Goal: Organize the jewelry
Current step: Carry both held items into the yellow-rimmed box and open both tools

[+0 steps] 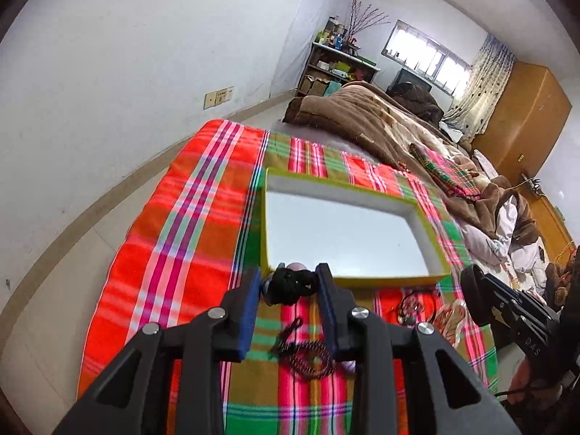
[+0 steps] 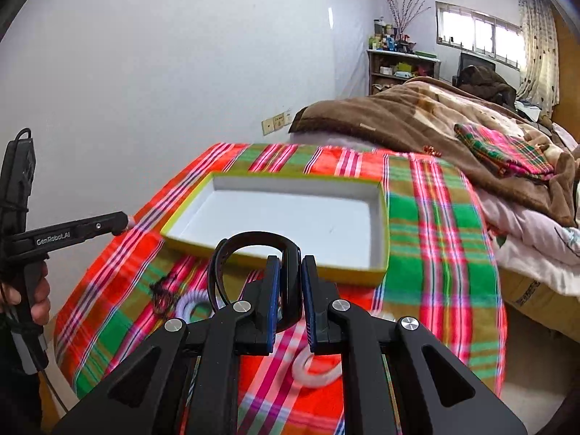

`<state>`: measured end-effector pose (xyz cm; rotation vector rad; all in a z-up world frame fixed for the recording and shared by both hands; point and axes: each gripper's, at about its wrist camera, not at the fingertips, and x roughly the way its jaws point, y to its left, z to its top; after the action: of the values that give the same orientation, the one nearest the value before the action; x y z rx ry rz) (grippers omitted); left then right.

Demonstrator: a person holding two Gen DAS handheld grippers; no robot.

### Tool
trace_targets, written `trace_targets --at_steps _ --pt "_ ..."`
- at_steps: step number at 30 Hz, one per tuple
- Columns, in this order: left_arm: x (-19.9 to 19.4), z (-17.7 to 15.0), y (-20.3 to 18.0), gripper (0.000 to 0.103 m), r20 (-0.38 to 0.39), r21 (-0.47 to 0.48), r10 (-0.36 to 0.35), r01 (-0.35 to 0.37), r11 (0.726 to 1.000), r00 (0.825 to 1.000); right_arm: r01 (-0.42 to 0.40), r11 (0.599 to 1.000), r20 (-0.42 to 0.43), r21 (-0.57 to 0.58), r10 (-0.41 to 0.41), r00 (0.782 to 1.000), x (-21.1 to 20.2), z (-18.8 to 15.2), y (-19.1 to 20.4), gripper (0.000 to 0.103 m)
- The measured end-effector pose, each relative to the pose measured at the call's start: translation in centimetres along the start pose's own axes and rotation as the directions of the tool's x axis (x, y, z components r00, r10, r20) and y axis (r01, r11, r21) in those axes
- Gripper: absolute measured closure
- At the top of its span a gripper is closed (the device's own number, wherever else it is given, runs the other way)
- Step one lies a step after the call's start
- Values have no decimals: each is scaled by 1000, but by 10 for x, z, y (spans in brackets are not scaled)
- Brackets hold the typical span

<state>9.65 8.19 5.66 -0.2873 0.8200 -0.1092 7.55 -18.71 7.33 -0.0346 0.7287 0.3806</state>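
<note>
A shallow yellow-rimmed box with a white inside (image 1: 380,282) (image 2: 188,246) lies open on a plaid cloth. My left gripper (image 1: 288,284) is shut on a black knotted cord bracelet (image 1: 290,286), held just before the box's near rim. My right gripper (image 2: 290,275) is shut on a black band bracelet (image 2: 253,241) whose loop stands up above the box's near rim. A dark beaded bracelet (image 1: 311,359) lies on the cloth below the left fingers. White rings (image 2: 315,373) (image 2: 192,306) lie on the cloth under the right gripper.
The plaid cloth (image 1: 174,224) (image 2: 442,239) covers a table end beside a bed with brown blankets (image 1: 366,119) (image 2: 417,116). More jewelry (image 1: 417,306) lies near the box's right corner. The other gripper shows at each view's edge (image 1: 507,304) (image 2: 79,232).
</note>
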Motion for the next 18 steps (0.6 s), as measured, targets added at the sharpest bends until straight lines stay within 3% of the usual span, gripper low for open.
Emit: trace_targets --at_steps 8,18 --pt "29 32 -5 71 -8 -4 -19 19 1000 1000 38 999 -21 -8 -38 999 25 30 -19 91" --pt "88 58 -27 71 -48 51 -27 30 998 998 96 995 -95 0 -96 991 90 58 -52 91"
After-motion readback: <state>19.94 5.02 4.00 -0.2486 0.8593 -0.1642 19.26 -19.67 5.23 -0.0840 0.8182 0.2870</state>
